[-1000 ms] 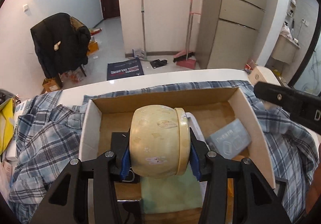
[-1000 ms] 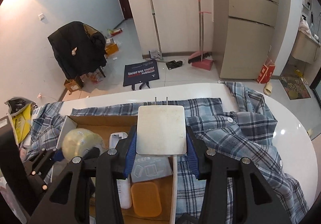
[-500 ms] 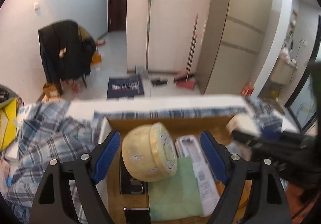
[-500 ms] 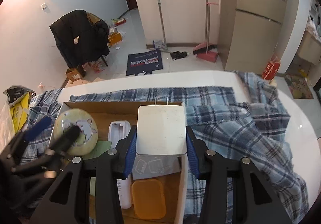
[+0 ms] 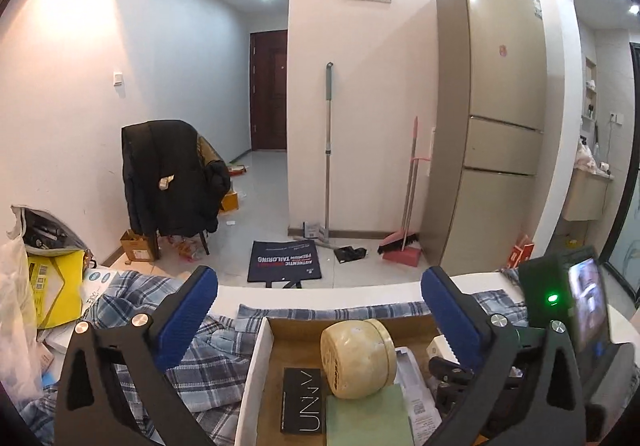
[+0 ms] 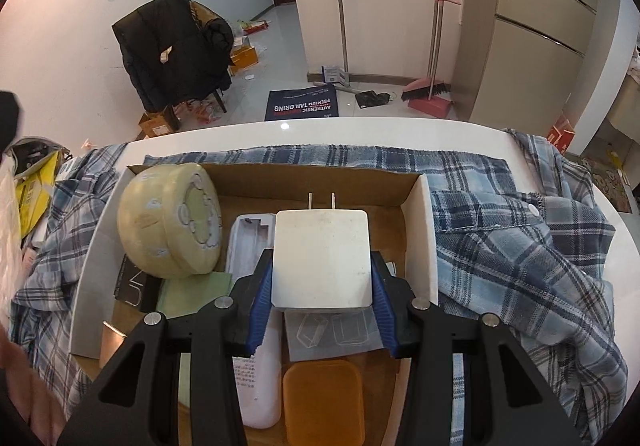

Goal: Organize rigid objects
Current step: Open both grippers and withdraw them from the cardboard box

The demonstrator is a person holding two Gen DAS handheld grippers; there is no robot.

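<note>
The right claw [image 6: 322,302] has the white plug [image 6: 321,258] clamped flat between its pads, prongs pointing away, hanging over the box [image 6: 418,230]. Below it sit the grey card [image 6: 332,330] and orange lid [image 6: 324,402], with a white remote [image 6: 250,242] just to its left, so I'd lower it onto the bare cardboard ahead of the prongs and let go only once it rests flat. The left claw [image 5: 320,310] has just been opening and now stands wide with nothing between its pads; the tin [image 5: 358,356] lies on its side in the box, ahead of and below it.
</note>
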